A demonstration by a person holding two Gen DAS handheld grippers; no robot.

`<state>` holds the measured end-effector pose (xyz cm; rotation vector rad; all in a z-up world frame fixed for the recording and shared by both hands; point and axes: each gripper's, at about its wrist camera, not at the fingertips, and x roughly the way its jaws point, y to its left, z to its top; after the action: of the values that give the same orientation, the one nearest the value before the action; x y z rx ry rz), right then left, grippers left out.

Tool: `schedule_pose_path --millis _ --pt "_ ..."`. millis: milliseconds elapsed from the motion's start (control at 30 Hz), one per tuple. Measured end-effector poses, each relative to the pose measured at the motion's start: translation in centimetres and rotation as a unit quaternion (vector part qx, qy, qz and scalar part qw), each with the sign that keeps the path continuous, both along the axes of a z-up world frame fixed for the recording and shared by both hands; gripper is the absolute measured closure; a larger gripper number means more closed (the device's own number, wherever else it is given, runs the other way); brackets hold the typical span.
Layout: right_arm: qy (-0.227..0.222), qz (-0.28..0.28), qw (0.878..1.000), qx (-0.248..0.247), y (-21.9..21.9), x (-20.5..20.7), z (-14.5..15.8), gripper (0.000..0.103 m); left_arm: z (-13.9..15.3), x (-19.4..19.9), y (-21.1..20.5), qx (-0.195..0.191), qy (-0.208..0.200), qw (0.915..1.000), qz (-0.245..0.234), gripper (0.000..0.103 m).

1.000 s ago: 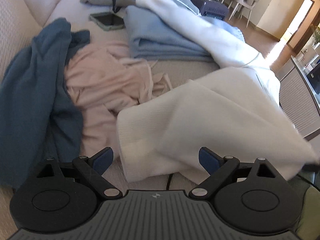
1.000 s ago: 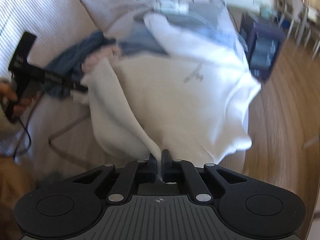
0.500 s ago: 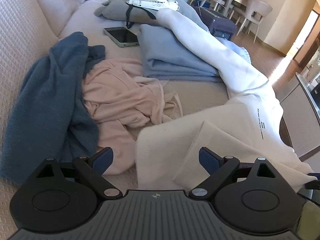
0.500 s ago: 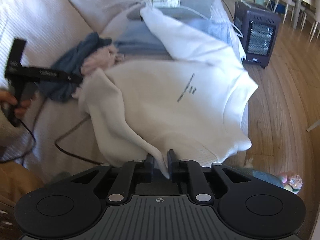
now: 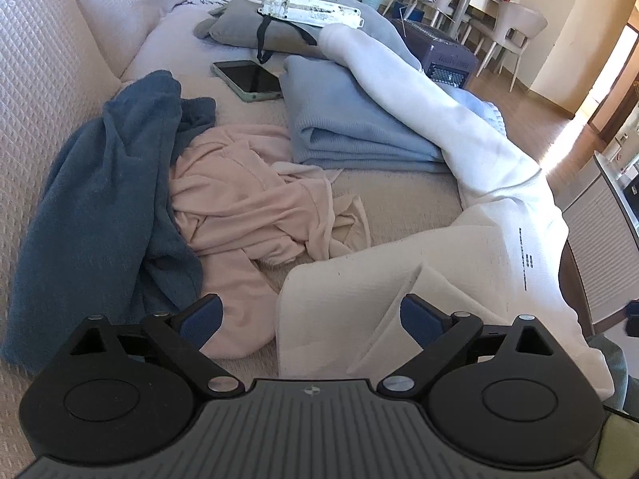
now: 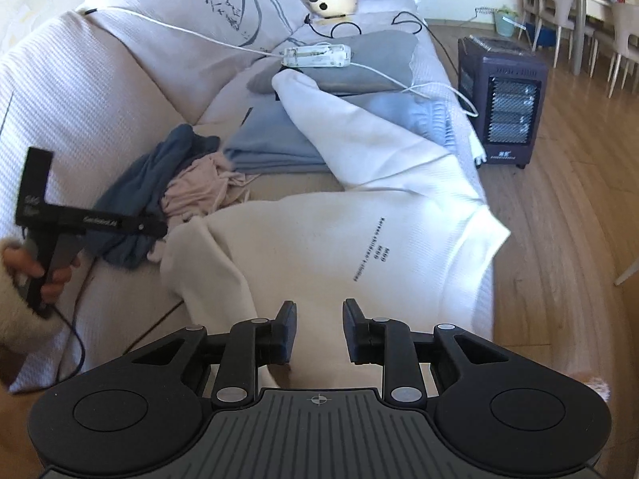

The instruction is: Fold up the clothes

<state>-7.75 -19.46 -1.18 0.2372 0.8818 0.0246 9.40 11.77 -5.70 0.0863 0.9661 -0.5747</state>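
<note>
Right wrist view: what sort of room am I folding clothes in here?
Most likely a home living room that opens onto a dining area. The clothes lie on a quilted sofa, a portable heater stands on a wooden floor, and dining chairs line a table behind.

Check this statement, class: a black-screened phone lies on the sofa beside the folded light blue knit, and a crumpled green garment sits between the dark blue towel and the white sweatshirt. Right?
Not quite. The crumpled garment is pale pink, not green, as the left wrist view shows. The black-screened phone beside the folded light blue knit, the dark blue towel and the white sweatshirt stand as stated.

Sweatshirt (image 6: pixel 339 239) on sofa (image 6: pixel 80 92) — heater (image 6: pixel 501 99) to its right.
</note>
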Motion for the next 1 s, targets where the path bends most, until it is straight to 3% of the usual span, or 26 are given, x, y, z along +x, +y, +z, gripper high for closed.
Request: schedule_pose_path --millis 300,367,500,633,767,833,867,900,933,1000 --pt "0.018 0.014 1.0 0.008 0.9 4.4 -2.8 0.069 1.8 1.8 -0.1 -0.017 -0.024 0.9995 0.012 0.005" --pt "0.015 0.018 1.0 0.009 1.3 5.3 -3.0 0.059 1.8 2.4 -0.6 -0.022 -0.021 0.9995 0.009 0.004" --pt "0.018 0.036 0.999 0.021 2.5 6.7 -3.9 0.056 0.6 2.7 -2.2 -0.012 -0.004 0.9999 -0.008 0.004" --pt "0.017 0.064 0.997 0.039 4.0 7.8 -4.6 0.056 -1.5 2.5 -2.8 0.037 0.002 0.9993 -0.006 0.004" --pt "0.018 0.11 0.992 0.053 6.0 9.1 -5.2 0.045 -3.0 2.3 -1.4 0.034 0.03 0.9989 0.011 0.003" --pt "0.027 0.132 0.99 0.038 7.2 9.8 -6.1 0.045 -3.4 2.2 -0.6 0.032 0.039 0.9984 0.025 0.004" --pt "0.041 0.143 0.989 0.025 7.9 10.0 -6.9 0.049 -3.5 2.2 -0.2 0.03 0.042 0.9981 0.032 0.004" --pt "0.053 0.153 0.987 0.02 8.3 9.9 -7.5 0.059 -3.5 2.2 0.2 0.028 0.043 0.998 0.036 0.004" --pt "0.059 0.163 0.985 0.023 8.6 9.5 -7.8 0.078 -3.5 2.2 0.5 0.026 0.044 0.9979 0.04 0.004" --pt "0.069 0.183 0.98 0.036 9.2 8.7 -8.2 0.098 -3.6 2.2 0.8 0.026 0.044 0.9978 0.041 0.004"
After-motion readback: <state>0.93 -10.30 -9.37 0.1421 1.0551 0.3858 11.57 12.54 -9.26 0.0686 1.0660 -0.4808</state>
